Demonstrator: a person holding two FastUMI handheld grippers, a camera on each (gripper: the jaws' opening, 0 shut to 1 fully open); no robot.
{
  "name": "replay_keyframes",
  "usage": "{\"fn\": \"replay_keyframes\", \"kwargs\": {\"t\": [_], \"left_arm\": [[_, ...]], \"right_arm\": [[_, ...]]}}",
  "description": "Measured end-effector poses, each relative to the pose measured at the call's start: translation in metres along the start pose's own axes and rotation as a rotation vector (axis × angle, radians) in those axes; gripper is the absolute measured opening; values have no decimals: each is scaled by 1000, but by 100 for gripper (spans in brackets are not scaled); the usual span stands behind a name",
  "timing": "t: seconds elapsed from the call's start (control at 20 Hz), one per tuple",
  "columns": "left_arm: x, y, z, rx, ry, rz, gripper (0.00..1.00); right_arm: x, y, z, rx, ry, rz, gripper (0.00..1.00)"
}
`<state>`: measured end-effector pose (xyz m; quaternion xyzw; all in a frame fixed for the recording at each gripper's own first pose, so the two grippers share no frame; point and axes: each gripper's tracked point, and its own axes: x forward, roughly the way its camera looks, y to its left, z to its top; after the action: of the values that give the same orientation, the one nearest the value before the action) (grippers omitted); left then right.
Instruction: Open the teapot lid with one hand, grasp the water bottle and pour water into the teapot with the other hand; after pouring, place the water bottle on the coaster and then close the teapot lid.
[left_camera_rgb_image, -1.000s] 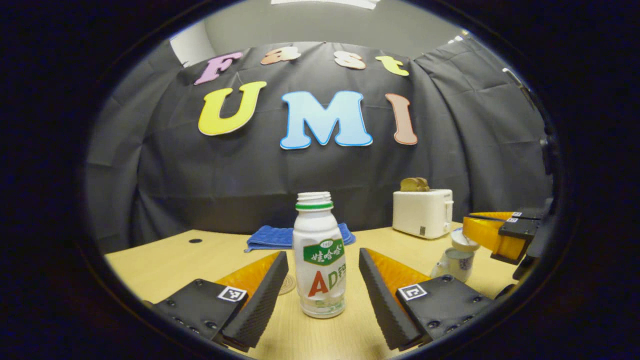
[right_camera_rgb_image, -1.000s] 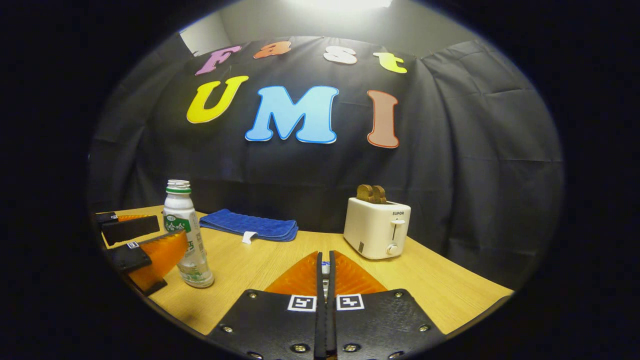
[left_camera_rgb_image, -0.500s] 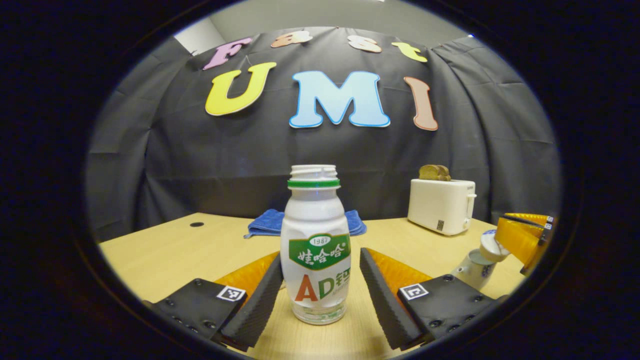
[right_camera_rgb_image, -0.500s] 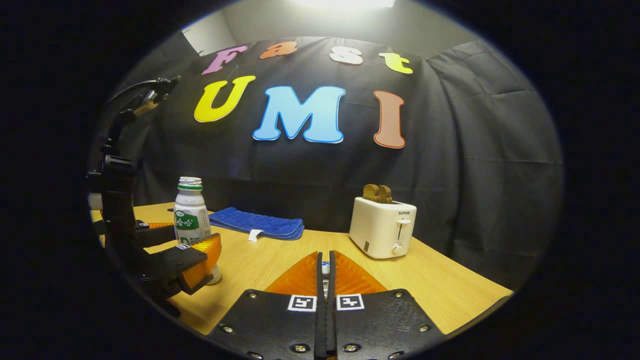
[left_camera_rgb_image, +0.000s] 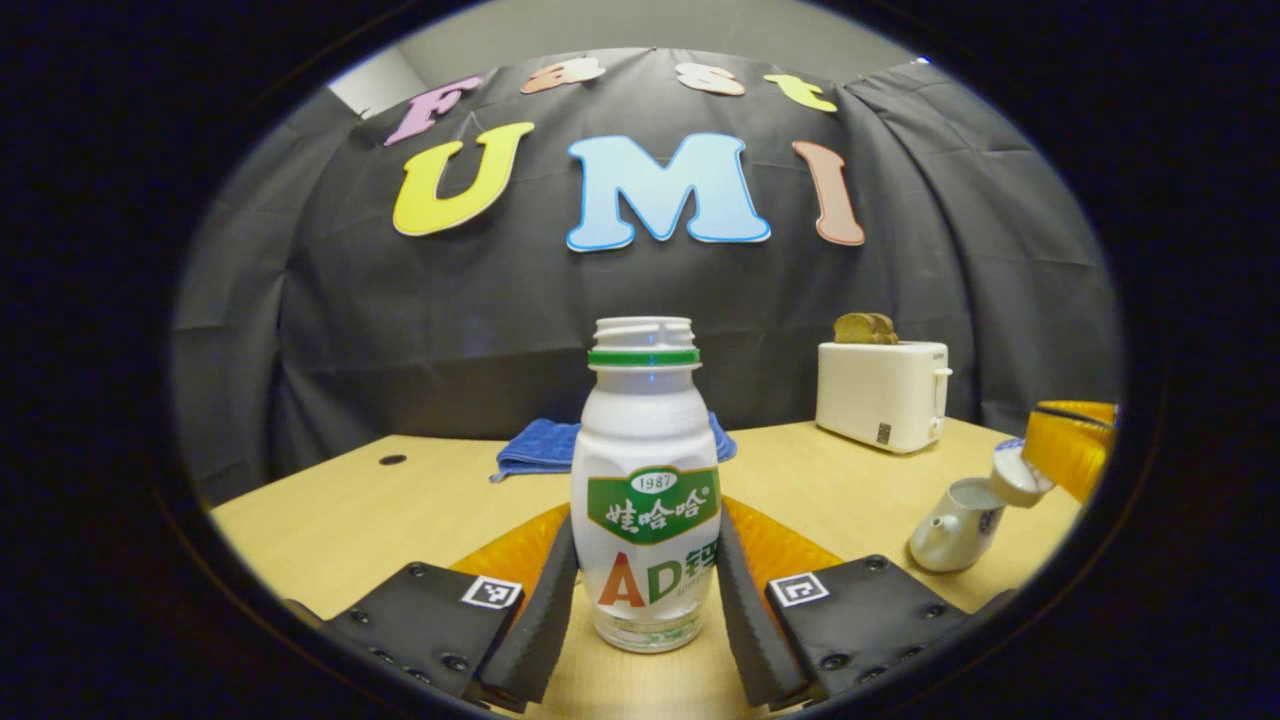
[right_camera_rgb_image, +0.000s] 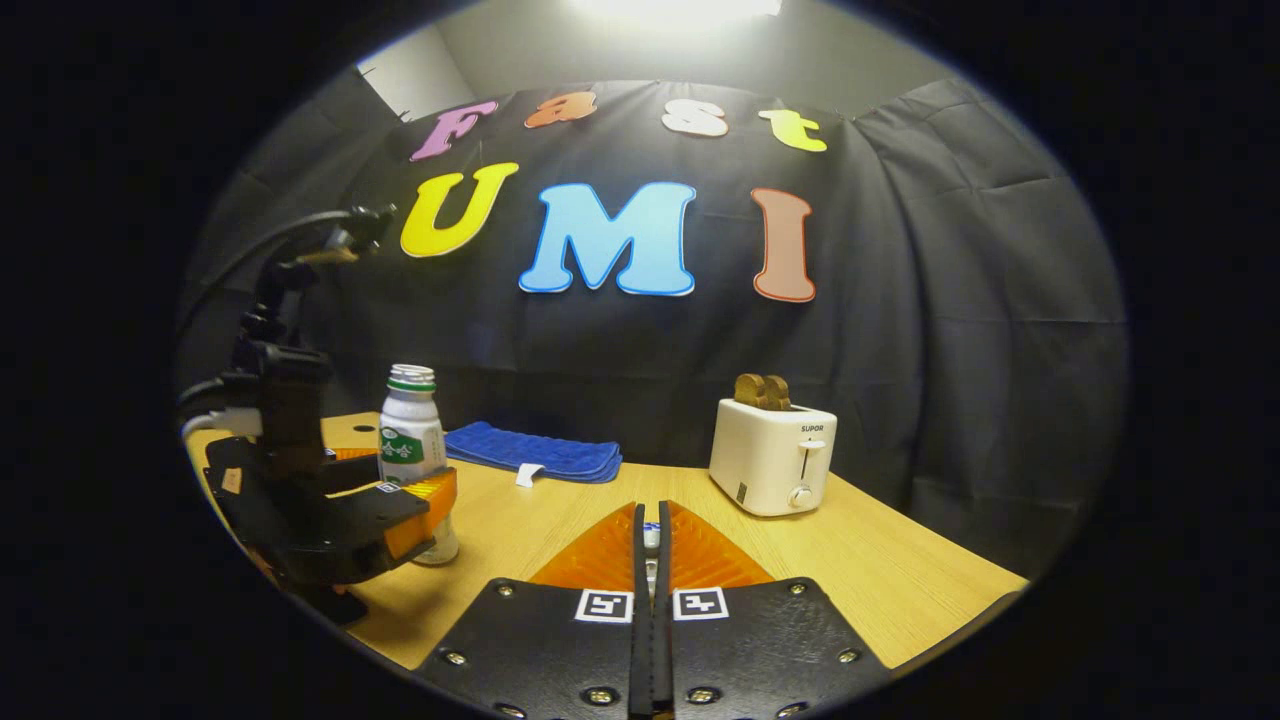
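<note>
The water bottle (left_camera_rgb_image: 645, 490) is seen standing upright on the wooden surface (left_camera_rgb_image: 350, 510), uncapped, between the fingers of the left gripper (left_camera_rgb_image: 640, 600). The fingers are closed in against the bottle's lower body on both sides, at the label, so the bottle appears gripped, though it is not yet lifted. In the right gripper view the same bottle (right_camera_rgb_image: 415, 450) is seen held low by that gripper.

The right gripper (right_camera_rgb_image: 650, 545) is closed on something small, and from the left gripper view this is judged to be the teapot lid (left_camera_rgb_image: 1018, 478), held up and tilted beside the open teapot (left_camera_rgb_image: 955, 520), which sits on the surface well to the right of the bottle.

The bottle is judged to be thin, light plastic: dents are visible in its shoulder, so a hard squeeze would likely deform it and could push liquid out of the open neck. A moderate grip at the label band is considered best. The glazed teapot and lid are judged fragile and slippery.
</note>
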<state>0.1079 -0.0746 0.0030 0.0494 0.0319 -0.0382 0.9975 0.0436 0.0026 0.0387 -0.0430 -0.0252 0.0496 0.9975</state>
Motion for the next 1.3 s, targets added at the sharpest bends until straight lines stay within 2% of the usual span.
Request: {"fn": "replay_keyframes", "kwargs": {"t": [0.15,0.3,0.35,0.5,0.55,0.7,0.8,0.85,1.05,1.2,1.3], "left_arm": [[-8,-2,10,86,-36,14,79],[-12,-21,11,176,-48,-36,79],[-12,-27,9,236,-41,-47,79],[-12,-39,3,381,-29,-64,79],[-13,-41,3,426,-32,-64,75],[-18,-55,4,514,-38,-111,75],[-15,-65,6,615,-43,-129,70],[-13,-69,9,679,-53,-127,79],[-9,-101,6,903,-70,-168,80],[-4,-117,-2,1006,-66,-198,80],[-2,-122,-3,1058,-68,-193,80]], "right_arm": [[-41,2,1,-6,-12,20,0],[-82,-1,-1,36,-14,34,0],[-102,-8,-2,46,-16,25,0],[-125,-21,-6,43,-22,-8,0],[-129,-23,-9,47,-18,-12,0],[-139,-33,-16,71,-12,-32,0],[-142,-39,-21,88,-3,-43,0],[-143,-41,-22,93,-1,-45,0],[-147,-47,-15,85,-29,-54,0],[-148,-54,-11,87,-40,-68,0],[-149,-59,-8,89,-47,-75,0]]}}
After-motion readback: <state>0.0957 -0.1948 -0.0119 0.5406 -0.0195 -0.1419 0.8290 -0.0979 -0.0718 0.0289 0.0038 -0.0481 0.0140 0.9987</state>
